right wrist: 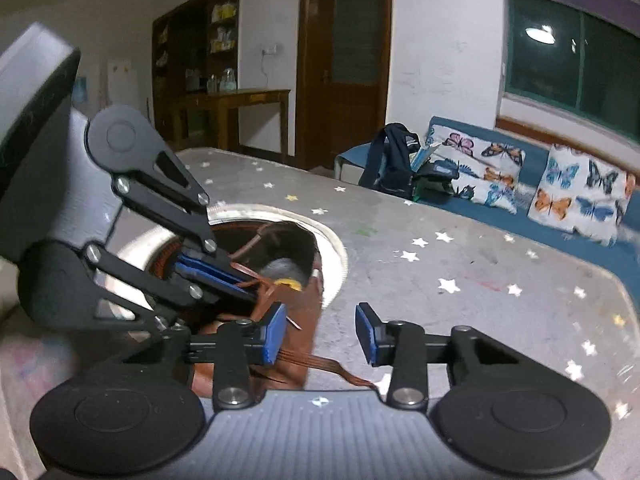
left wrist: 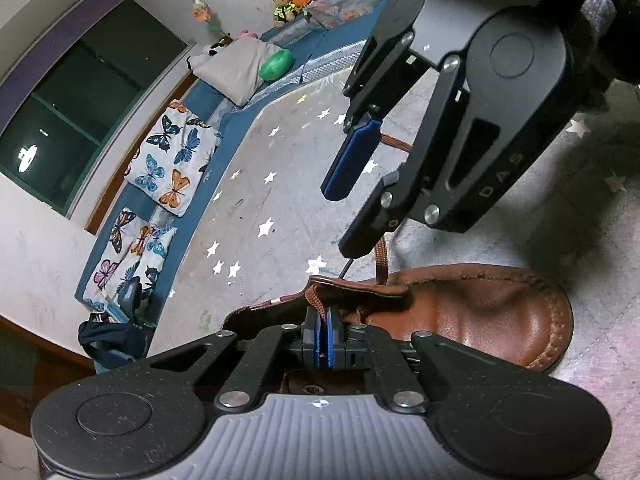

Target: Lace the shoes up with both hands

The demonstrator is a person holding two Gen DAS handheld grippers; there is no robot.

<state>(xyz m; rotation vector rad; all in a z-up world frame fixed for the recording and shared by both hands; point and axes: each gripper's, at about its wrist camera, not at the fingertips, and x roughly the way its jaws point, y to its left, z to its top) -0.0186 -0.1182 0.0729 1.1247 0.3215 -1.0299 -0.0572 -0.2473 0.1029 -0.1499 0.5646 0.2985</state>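
A brown leather shoe (left wrist: 480, 312) lies on the grey star-patterned mat, toe to the right in the left wrist view. My left gripper (left wrist: 323, 334) is shut on the brown lace (left wrist: 314, 294) at the shoe's eyelet flap. My right gripper (left wrist: 348, 216) hangs open above the shoe, with a lace strand (left wrist: 381, 258) running up behind its lower finger. In the right wrist view my right gripper (right wrist: 320, 332) is open and empty just over the shoe (right wrist: 296, 332), a flat lace (right wrist: 332, 368) trailing under it. The left gripper (right wrist: 240, 280) pinches the lace beside the shoe opening.
A blue bench cushion (left wrist: 192, 216) with butterfly pillows (left wrist: 172, 160) borders the mat. A green ball (left wrist: 275, 65) and toys sit further along it. A dark bag (right wrist: 394, 160) rests on the bench end. A wooden door (right wrist: 344, 60) and desk stand behind.
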